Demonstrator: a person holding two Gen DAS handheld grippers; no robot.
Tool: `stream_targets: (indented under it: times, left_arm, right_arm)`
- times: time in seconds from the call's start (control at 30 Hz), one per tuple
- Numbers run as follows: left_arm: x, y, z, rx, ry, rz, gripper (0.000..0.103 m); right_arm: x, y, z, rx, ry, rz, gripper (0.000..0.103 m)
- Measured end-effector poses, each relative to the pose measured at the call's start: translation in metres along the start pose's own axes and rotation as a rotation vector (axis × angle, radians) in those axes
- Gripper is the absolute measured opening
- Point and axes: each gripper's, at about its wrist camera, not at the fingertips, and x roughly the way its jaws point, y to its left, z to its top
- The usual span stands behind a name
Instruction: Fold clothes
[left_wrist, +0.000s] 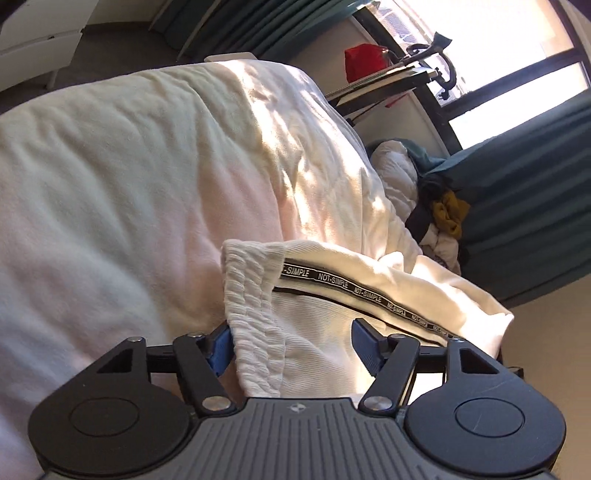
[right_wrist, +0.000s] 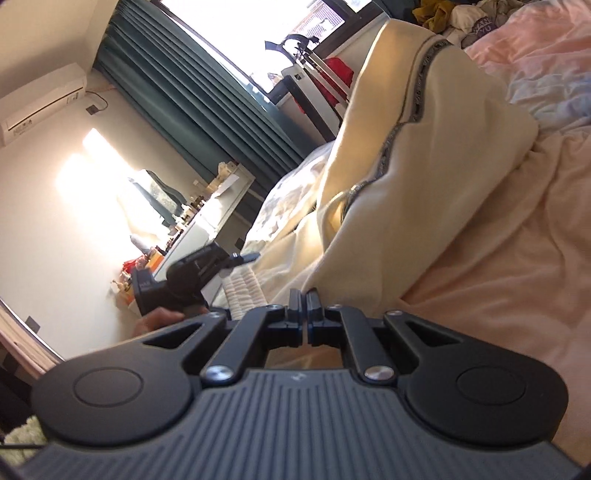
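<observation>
We see one cream garment on bed; left claw spread wide around ribbed hem; right claw closed, grip on fabric unclear

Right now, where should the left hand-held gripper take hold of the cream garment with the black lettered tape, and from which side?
Grip the ribbed knit cuff of the cream garment. It already lies between the open fingers of the left hand-held gripper, thick and bunched. Close straight on from the near side, below the black lettered tape.
</observation>
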Motion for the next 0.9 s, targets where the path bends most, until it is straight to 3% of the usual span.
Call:
stream_targets:
  times: [0.03, 0.07, 0.27, 0.43, 0.6, 0.7, 0.8, 0.9]
  left_arm:
    - [0.0, -0.002, 0.0, -0.002, -0.009, 0.003, 0.046]
    - [0.0, -0.004, 0.002, -0.002, -0.017, 0.019, 0.018]
    - [-0.028, -0.042, 0.025, 0.1, -0.118, 0.012, 0.014]
    - [-0.073, -0.08, 0.083, 0.144, -0.259, -0.01, 0.014]
    - [-0.077, -0.091, 0.144, 0.26, -0.358, 0.118, 0.014]
    - [-0.046, -0.066, 0.159, 0.297, -0.319, 0.224, 0.014]
    - [-0.004, -0.031, 0.16, 0.317, -0.247, 0.309, 0.014]
    - [0.016, -0.004, 0.161, 0.281, -0.219, 0.317, 0.014]
  right_arm:
    - [0.003, -0.005, -0.006, -0.004, 0.018, -0.013, 0.005]
    - [0.005, -0.01, -0.012, -0.007, 0.037, -0.026, 0.005]
    - [0.026, 0.012, -0.024, -0.051, 0.073, 0.032, 0.005]
    - [0.058, 0.062, -0.018, -0.14, 0.096, 0.14, 0.005]
    - [0.111, 0.102, -0.019, -0.143, 0.141, 0.283, 0.005]
    - [0.156, 0.118, -0.028, -0.178, 0.18, 0.32, 0.005]
    - [0.201, 0.11, -0.043, -0.166, 0.274, 0.283, 0.005]
    - [0.229, 0.093, -0.056, -0.185, 0.34, 0.221, 0.005]
